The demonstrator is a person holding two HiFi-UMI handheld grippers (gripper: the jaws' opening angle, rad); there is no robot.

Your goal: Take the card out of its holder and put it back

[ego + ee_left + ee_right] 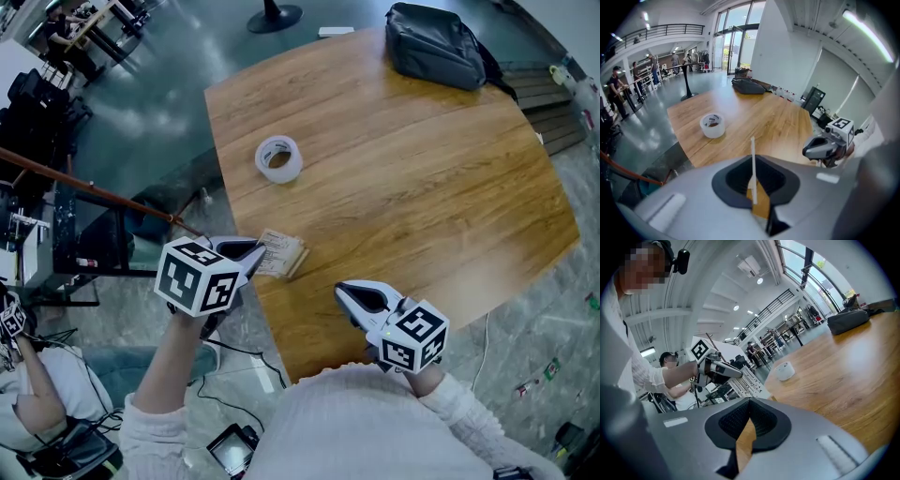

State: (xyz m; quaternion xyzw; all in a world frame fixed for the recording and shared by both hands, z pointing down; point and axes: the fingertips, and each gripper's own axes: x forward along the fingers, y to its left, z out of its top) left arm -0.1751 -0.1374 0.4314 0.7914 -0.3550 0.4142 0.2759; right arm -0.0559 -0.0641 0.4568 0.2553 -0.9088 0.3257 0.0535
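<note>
My left gripper (255,255) is shut on the near edge of the card holder (284,253), a flat pale piece with printed lines. It hangs over the table's (422,187) left front corner. In the left gripper view the card holder (752,159) stands edge-on as a thin white strip between the jaws. I cannot tell the card apart from the holder. My right gripper (352,298) is shut with nothing in it, over the table's front edge, about a hand's width right of the holder. The right gripper view shows the left gripper (733,372) and the card holder (752,380) from the side.
A roll of clear tape (278,158) lies on the left part of the wooden table. A black bag (436,44) sits at the far edge. Cables and equipment (56,234) crowd the floor to the left. People stand in the hall behind.
</note>
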